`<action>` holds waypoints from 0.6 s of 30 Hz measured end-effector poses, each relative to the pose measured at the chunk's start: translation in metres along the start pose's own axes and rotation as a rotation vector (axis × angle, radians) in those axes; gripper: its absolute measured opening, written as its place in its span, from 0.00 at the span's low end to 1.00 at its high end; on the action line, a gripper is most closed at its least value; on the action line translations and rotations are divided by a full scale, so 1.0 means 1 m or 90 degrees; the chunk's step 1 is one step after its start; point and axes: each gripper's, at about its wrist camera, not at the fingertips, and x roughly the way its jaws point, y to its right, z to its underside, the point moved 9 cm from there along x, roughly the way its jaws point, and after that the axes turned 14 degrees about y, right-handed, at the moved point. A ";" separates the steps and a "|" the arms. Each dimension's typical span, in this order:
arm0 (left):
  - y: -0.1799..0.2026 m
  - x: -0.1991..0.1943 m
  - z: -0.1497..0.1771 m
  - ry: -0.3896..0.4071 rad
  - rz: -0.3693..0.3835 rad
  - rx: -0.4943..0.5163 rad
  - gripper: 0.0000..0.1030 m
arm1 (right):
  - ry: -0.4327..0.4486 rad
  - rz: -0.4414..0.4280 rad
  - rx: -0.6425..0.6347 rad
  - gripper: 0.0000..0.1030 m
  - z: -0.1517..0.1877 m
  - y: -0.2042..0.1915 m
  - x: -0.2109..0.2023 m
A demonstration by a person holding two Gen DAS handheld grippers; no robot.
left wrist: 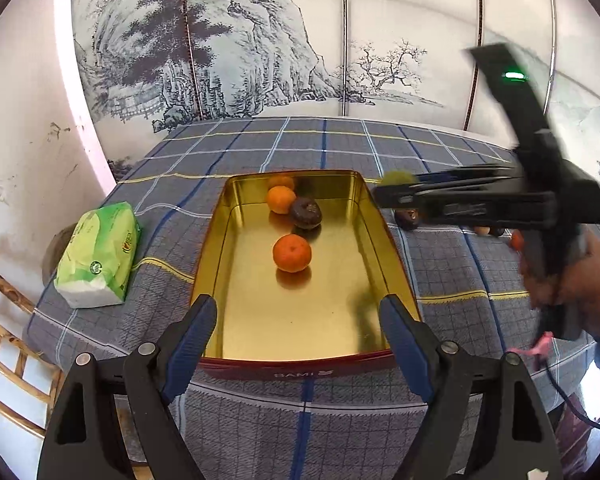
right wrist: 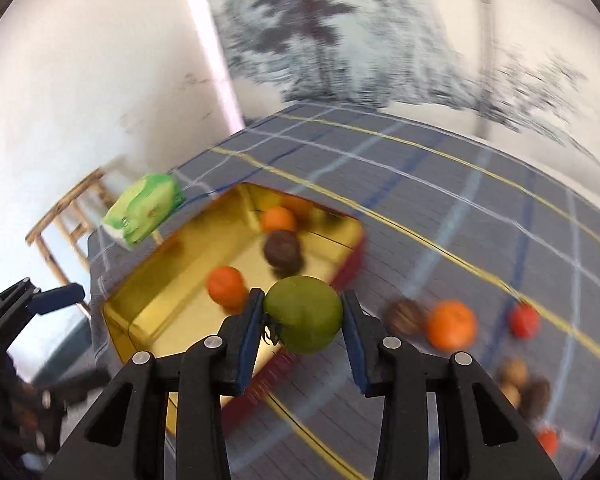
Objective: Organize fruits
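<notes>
Two grippers: right gripper (right wrist: 303,316) clamps round green fruit (right wrist: 304,314), stem leftward; left gripper (left wrist: 300,344) apart, empty.

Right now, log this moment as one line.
right gripper: shut on round green fruit | left gripper: open, empty | gold metal tin: two oranges, one dark fruit

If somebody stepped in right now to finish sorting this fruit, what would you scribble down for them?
Right gripper: shut on a green fruit, near the gold tin's corner.
Left gripper: open, empty, at the tin's near edge.
Done: two oranges and a dark brown fruit lie in the tin.
Left: drop the green fruit in, then fetch the orange, small red fruit and brown ones lying on the checked cloth.
</notes>
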 end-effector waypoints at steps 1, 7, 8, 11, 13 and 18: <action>-0.002 -0.001 0.000 0.002 -0.002 0.002 0.78 | -0.012 -0.006 -0.011 0.38 0.000 -0.008 0.013; -0.008 -0.004 0.000 0.005 -0.007 0.005 0.78 | -0.058 0.001 -0.045 0.38 0.018 -0.021 0.049; -0.009 -0.005 0.000 0.006 -0.007 0.003 0.78 | -0.062 0.000 -0.043 0.38 0.021 -0.021 0.051; -0.010 -0.003 0.000 0.003 -0.008 -0.001 0.78 | -0.070 0.005 -0.043 0.38 0.026 -0.019 0.054; -0.010 -0.002 0.002 0.000 -0.007 -0.004 0.78 | -0.069 0.004 -0.043 0.39 0.026 -0.018 0.056; -0.006 -0.001 0.003 -0.006 -0.007 0.001 0.78 | -0.057 0.010 -0.033 0.39 0.021 -0.016 0.056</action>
